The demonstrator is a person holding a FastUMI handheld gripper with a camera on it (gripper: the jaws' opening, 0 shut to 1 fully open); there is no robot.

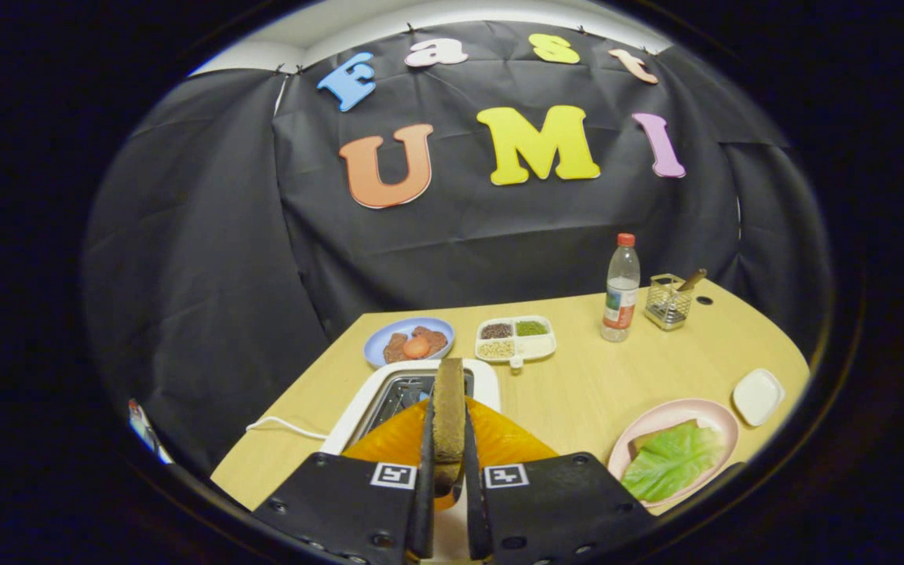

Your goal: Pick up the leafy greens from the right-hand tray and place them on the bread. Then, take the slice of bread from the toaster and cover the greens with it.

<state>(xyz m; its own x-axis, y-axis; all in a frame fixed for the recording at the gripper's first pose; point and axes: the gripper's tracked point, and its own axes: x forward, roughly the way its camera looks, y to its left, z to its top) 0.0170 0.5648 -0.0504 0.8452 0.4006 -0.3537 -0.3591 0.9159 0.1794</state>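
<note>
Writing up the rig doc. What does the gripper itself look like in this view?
The gripper has two wide, flat black plates, each with small screw holes and a square black-and-white fiducial tag near its inner top corner. From the plates, two thin dark fingers run forward side by side. No cable of its own in sight.

My fingers (447, 459) are clamped on the upright brown bread slice (449, 408), with the white toaster (366, 404) directly beneath and ahead. Between the toaster and the pink plate (715, 412) carrying the green lettuce leaf (672, 459) on bread, I see a bare stretch of wooden bench (577, 392) to pass over. Farther back stand a blue plate (389, 333), a white divided tray (538, 345), a clear plastic bottle (621, 290) and a wire basket (668, 302); a small white dish (758, 396) sits just beyond the pink plate.
</note>
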